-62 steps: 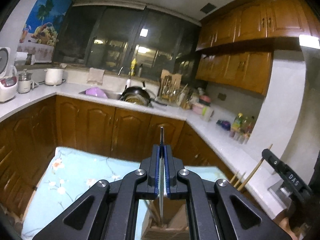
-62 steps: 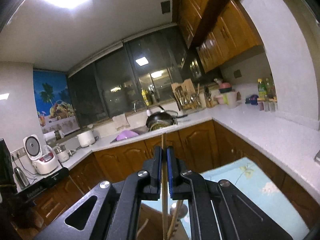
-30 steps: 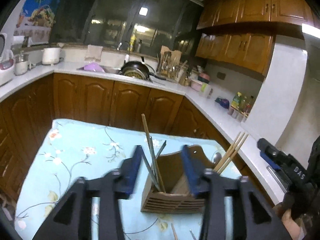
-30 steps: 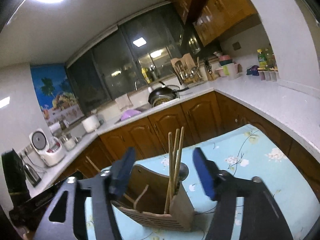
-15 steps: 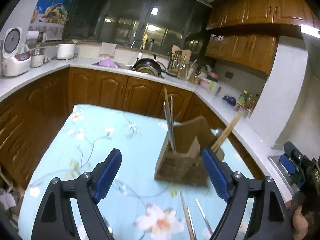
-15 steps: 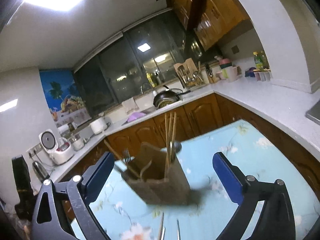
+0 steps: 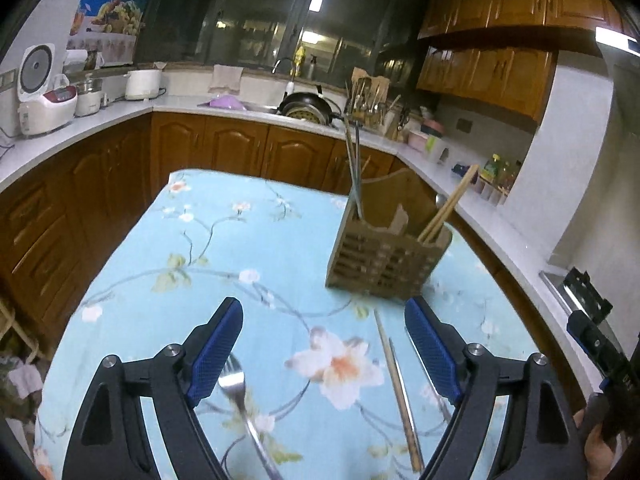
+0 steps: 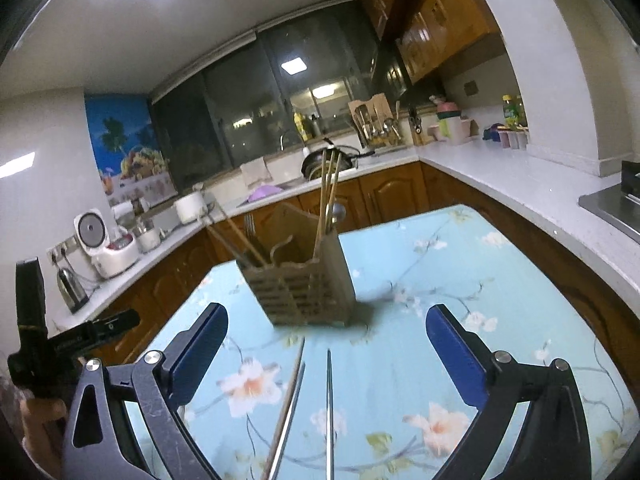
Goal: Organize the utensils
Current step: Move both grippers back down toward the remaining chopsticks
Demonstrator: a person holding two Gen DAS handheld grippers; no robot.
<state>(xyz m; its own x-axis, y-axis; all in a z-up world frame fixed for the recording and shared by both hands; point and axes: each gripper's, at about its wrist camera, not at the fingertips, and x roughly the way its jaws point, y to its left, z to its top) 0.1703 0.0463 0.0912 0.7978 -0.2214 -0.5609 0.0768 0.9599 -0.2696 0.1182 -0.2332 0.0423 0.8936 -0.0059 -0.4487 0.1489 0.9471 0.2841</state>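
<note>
A wooden utensil holder stands on the table with the blue floral cloth. Metal chopsticks lean in its left part and wooden chopsticks in its right part. My left gripper is open and empty above the cloth, short of the holder. A metal fork lies between its fingers. A wooden chopstick and a metal one lie loose by its right finger. My right gripper is open and empty. Loose chopsticks lie between its fingers.
Kitchen counters with wooden cabinets run behind and along both sides of the table. A rice cooker, a pan and a utensil rack stand on them. A stove edge is at the right. The other gripper shows at each view's edge.
Both grippers let go of their utensils into the holder, opened wide and drew back and down. The holder now stands farther off and loose utensils on the cloth have come into view.
</note>
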